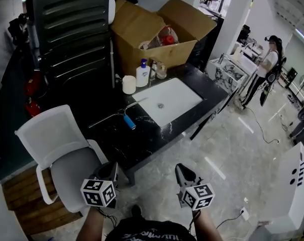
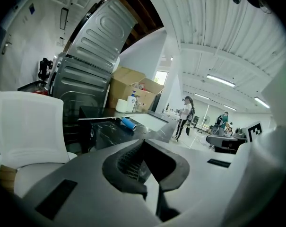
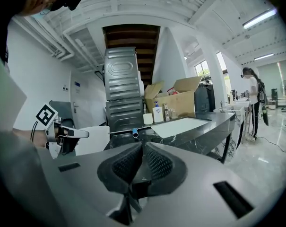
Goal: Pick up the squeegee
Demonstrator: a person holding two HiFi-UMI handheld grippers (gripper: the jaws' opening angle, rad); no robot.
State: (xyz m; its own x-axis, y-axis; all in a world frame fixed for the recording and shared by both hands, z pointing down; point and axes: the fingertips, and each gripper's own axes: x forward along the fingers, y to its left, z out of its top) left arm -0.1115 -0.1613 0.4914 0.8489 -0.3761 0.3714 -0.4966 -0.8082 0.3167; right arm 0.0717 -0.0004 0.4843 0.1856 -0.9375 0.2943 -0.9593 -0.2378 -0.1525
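The head view shows the squeegee (image 1: pixel 128 120) lying flat on a black marble counter (image 1: pixel 146 139), just left of the white sink (image 1: pixel 187 94) set into it. Its blue handle is turned toward the near edge of the counter, and its thin blade bar is stretched out to the left of that handle. Nothing is touching the tool. In the left gripper view the squeegee (image 2: pixel 128 123) is seen well ahead of the jaws, on the counter top; in the right gripper view it (image 3: pixel 134 133) is likewise seen lying ahead on the counter.

Both tongs are held low in the head view, well short of the counter. The left gripper (image 1: pixel 111 168) is clenched, its pads pressed together with nothing between them. The right gripper (image 1: pixel 183 172) is also clenched and empty.

A white chair (image 1: pixel 51 132) is placed at the counter's left end, near the left gripper. Behind the sink a white pump bottle (image 1: pixel 142 74) and a white cylindrical container (image 1: pixel 128 84) are stood beside an open cardboard box (image 1: pixel 141 26). A person (image 1: pixel 265 67) is seen standing far off at the right.
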